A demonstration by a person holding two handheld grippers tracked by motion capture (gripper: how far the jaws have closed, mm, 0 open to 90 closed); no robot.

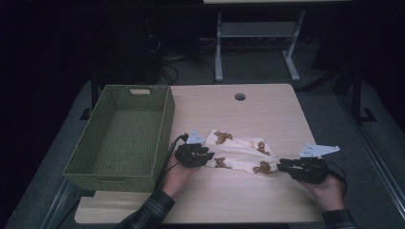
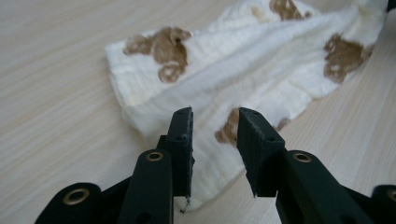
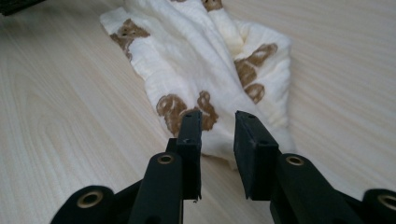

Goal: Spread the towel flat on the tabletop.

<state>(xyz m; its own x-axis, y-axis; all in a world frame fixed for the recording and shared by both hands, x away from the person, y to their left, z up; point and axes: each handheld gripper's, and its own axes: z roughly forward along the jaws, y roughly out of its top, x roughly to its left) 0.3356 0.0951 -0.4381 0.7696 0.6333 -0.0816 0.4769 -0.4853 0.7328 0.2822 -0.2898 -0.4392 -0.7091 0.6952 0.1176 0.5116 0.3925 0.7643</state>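
Note:
A cream cloth printed with brown teddy bears lies crumpled in a loose strip on the wooden table. My left gripper is at the cloth's left end, held in a hand with a plaid sleeve. In the left gripper view its jaws stand apart, low over an edge of the cloth, with no pad pressing on it. My right gripper is at the cloth's right end. In the right gripper view its jaws are also open, just short of the near corner of the cloth.
A green woven basket with nothing in it stands along the table's left side, close to my left hand. A round cable hole sits near the far edge. Bare wood stretches behind the cloth, and the table's front edge is near my wrists.

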